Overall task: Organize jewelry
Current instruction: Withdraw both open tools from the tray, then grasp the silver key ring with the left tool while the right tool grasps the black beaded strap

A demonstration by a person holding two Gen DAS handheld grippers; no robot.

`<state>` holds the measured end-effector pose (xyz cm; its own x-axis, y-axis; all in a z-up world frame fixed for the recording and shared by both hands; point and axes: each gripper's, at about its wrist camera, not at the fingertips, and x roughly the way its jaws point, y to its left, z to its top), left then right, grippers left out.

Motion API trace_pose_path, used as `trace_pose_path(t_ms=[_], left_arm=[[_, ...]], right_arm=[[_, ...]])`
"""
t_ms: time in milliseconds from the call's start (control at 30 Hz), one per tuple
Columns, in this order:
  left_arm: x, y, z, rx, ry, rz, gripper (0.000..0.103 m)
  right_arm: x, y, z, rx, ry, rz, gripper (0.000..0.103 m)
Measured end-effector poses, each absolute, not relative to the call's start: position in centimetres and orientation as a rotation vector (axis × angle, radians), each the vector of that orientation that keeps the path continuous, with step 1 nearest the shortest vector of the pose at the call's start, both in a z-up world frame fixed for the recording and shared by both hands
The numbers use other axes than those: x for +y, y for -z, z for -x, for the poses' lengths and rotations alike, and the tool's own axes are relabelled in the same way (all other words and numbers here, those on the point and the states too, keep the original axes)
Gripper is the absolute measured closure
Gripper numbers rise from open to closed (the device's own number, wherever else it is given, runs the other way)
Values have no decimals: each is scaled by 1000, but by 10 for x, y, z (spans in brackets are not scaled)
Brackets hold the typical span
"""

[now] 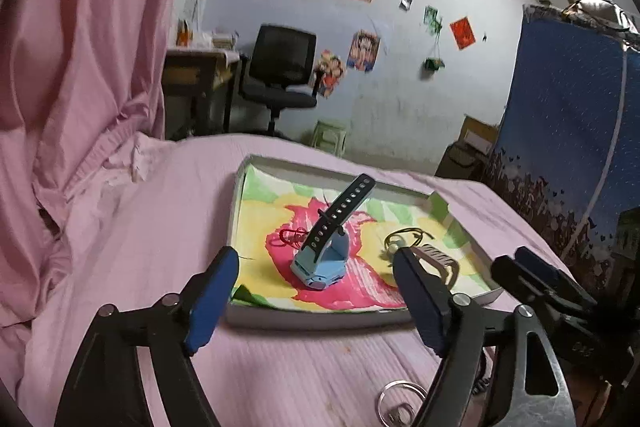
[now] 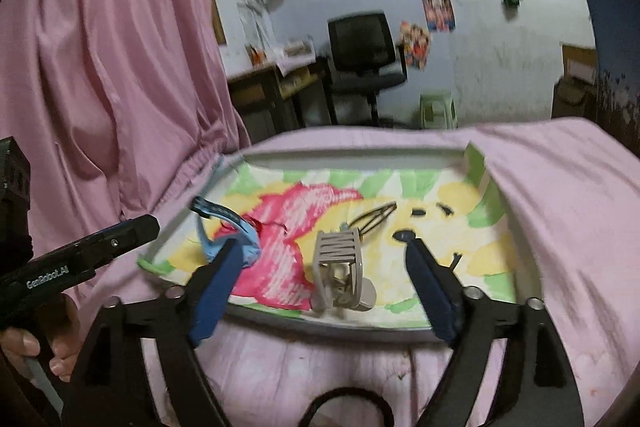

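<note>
Pink bedsheet (image 1: 152, 227) covers a bed, and on it lies a shallow tray (image 1: 240, 311) lined with a painted paper of red, yellow and green. Inside the tray stands a light-blue watch (image 1: 320, 263), its dark perforated strap pointing up. To its right lies a beige watch (image 2: 340, 267) with a slotted band, and a thin red cord (image 1: 289, 237) sits behind the blue one. Small dark hair clips (image 2: 376, 217) rest further back.

Both watches look light, with stiff cases and bendy straps, so the case sides probably give the surest hold; the cord is limp and thin, likely hard to pinch. The left hand-held gripper (image 1: 316, 301) is open wide just in front of the blue watch, holding nothing. The right hand-held gripper (image 2: 324, 287) is likewise open and empty, with the beige watch between its fingers but untouched.

Beyond the bed are a pink curtain (image 1: 80, 47), a black office chair (image 1: 280, 67), a wooden desk and a pale wall with posters.
</note>
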<state>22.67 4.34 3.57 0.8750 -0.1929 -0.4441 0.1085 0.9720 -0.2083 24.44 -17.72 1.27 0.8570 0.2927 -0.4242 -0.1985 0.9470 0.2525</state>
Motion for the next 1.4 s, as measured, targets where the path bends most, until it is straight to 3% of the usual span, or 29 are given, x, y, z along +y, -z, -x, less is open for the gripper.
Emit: trace_pose_path(t_ms=[167,700,1400], left_arm=[[42,-39,-199,420,146,163,13],[27,-27,-122,316,139,68,4],[20,7,-122,515,221,57,4]], right_arm=[[-183,-29,-211,367,-251,-183,2],[-194,-43,-134,266,-230,-98,2],[-211,-8,-108,441,-215,-68,2]])
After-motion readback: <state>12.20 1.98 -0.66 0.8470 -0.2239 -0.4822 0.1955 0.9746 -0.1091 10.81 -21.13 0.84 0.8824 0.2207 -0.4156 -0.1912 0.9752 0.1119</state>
